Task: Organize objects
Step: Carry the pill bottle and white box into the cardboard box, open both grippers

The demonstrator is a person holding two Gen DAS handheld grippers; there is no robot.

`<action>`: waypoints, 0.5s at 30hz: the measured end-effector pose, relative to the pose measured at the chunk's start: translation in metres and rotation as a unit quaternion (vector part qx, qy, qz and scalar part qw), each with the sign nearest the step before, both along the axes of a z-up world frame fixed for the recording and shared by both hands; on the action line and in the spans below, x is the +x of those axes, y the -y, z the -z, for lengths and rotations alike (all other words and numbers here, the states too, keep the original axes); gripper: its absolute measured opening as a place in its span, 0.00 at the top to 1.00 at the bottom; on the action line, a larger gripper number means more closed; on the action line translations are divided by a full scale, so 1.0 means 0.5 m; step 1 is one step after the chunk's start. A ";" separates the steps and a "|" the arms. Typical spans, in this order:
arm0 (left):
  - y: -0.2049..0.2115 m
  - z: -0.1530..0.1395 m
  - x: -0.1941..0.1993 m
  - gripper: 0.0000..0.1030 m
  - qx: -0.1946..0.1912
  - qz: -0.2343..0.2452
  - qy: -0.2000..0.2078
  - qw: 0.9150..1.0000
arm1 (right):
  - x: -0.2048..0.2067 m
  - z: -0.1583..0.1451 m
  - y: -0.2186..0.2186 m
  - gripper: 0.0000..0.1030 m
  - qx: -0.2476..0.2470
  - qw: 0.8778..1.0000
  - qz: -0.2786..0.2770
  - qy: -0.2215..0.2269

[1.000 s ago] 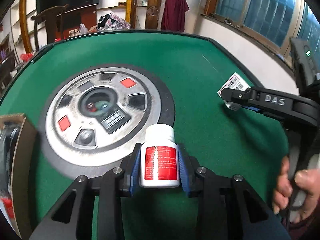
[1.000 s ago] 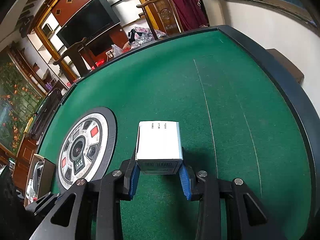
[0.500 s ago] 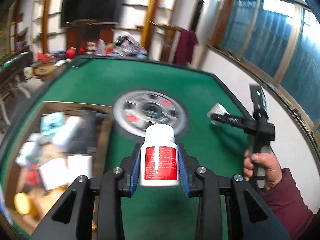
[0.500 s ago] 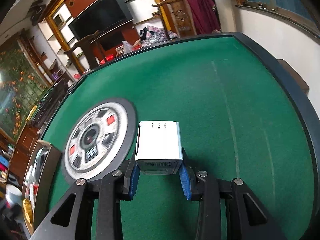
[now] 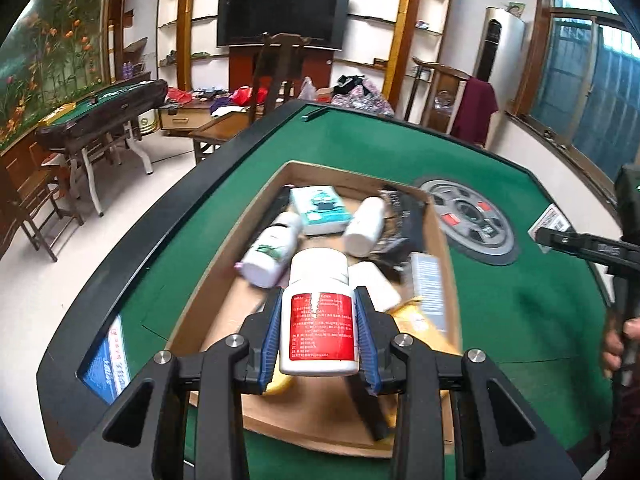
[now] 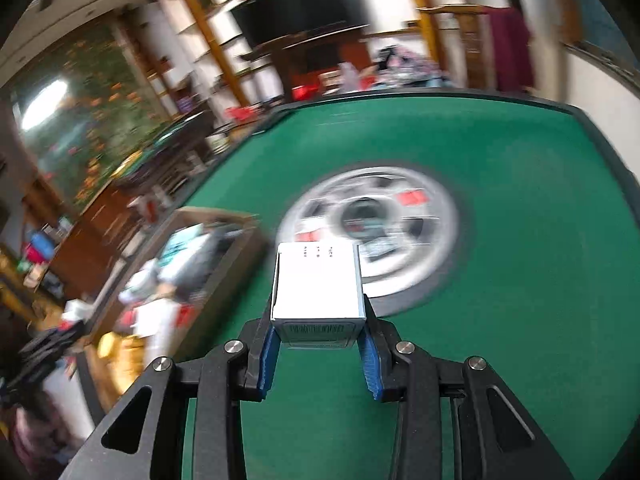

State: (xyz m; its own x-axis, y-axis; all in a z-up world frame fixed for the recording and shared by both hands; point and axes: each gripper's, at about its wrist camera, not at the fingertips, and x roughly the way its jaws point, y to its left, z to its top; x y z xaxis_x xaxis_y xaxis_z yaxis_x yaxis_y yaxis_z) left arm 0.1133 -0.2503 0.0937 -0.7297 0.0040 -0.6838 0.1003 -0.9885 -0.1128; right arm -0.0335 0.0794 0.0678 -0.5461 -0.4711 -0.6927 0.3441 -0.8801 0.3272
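Cardboard box of bottles and packets sits left on our green table; above it our left gripper clamps a red-labelled white pill bottle. Right, our right gripper clamps a small white carton.

Counter: green felt, black rim.
Centre disc: silver-grey w/ red squares, black ring round it.
Box nr counter's left edge: brown cardboard.
Bottle in left claw: white, red label w/ white print.
Claw pads: blue; frame black.
Carton in right claw: white top, sm. dark print, grey-blue end.
In box: teal/white packet; white bottle w/ green mark; plain white bottle.
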 end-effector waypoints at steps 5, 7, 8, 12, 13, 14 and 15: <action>0.044 0.029 -0.042 0.68 0.010 -0.006 0.014 1.000 | 0.015 -0.006 0.138 0.62 -0.014 0.997 -0.067 0.024; 0.055 0.043 -0.058 0.68 0.022 -0.003 0.027 0.999 | 0.024 -0.003 0.196 0.62 -0.015 0.995 -0.088 0.034; 0.058 0.052 -0.063 0.68 0.027 -0.001 0.033 0.999 | 0.026 0.000 0.220 0.62 -0.012 0.995 -0.096 0.037; 0.047 0.072 -0.061 0.68 0.036 0.015 0.041 0.998 | 0.026 0.017 0.325 0.62 0.011 0.991 -0.126 0.047; 0.045 0.078 -0.058 0.68 0.040 0.019 0.044 0.998 | 0.025 0.023 0.342 0.62 0.017 0.990 -0.130 0.049; 0.044 0.085 -0.055 0.68 0.043 0.021 0.045 0.998 | 0.020 0.028 0.361 0.62 0.022 0.990 -0.133 0.051; 0.044 0.086 -0.051 0.68 0.039 0.021 0.043 0.998 | 0.013 0.036 0.383 0.62 0.027 0.989 -0.137 0.057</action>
